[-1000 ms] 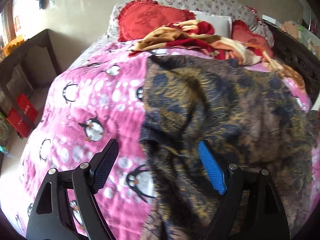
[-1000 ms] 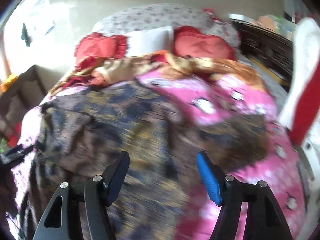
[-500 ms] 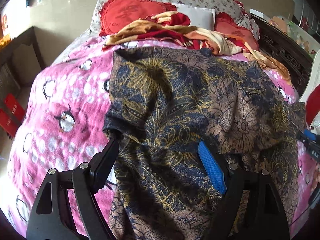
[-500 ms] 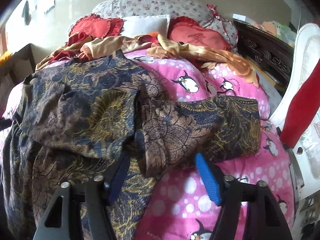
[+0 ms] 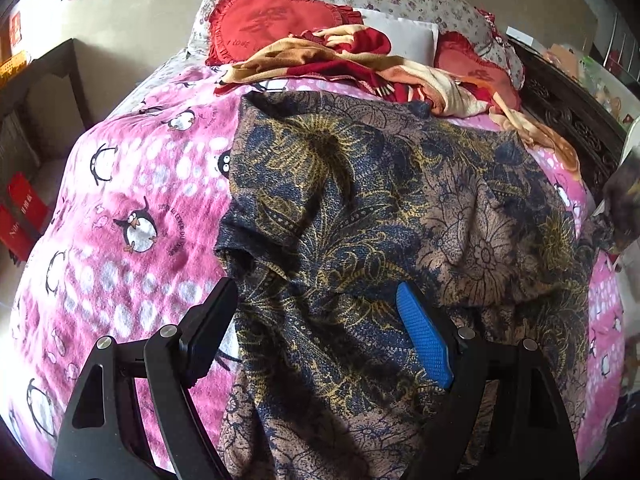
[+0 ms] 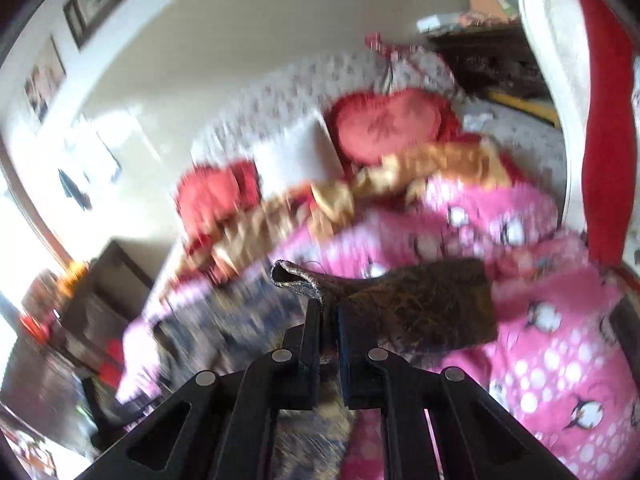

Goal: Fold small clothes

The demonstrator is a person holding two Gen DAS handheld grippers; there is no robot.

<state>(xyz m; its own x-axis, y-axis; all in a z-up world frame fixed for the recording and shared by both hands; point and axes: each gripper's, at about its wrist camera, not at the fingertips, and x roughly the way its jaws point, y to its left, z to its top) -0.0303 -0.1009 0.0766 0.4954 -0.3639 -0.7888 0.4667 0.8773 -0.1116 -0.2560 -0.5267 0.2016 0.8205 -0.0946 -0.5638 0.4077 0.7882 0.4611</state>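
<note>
Left wrist view: the left gripper (image 5: pixel 316 320) stands wide open, holding nothing. The patterned garment (image 5: pixel 380 208), dark blue with gold and brown floral print, lies spread on the pink penguin blanket (image 5: pixel 132 184); its rumpled near part runs between and under the two fingers, the garment's left edge just beside the black finger pad (image 5: pixel 212 328) and the blue pad (image 5: pixel 424 340) over the cloth. Whether either pad touches the fabric cannot be told. Beyond the gripper, past the garment's far edge, lies a crumpled red and tan cloth (image 5: pixel 352 64), then a red heart cushion (image 5: pixel 272 28) bearing small pale lettering that seems to read "I LOVE YOU". Printed text rings one penguin, too small to read fully. Far left, red boxes (image 5: pixel 22 216) with white writing, illegible.

Right wrist view, heavily blurred: the right gripper (image 6: pixel 329 312) has just closed, and its jaws are shut on a fold of the patterned garment's sleeve (image 6: pixel 420 304), which sticks up past the fingertips and hangs to the right, lifted above the blanket. Only this view shows the pinch. At far right, a white and red chair back (image 6: pixel 580 120).
</note>
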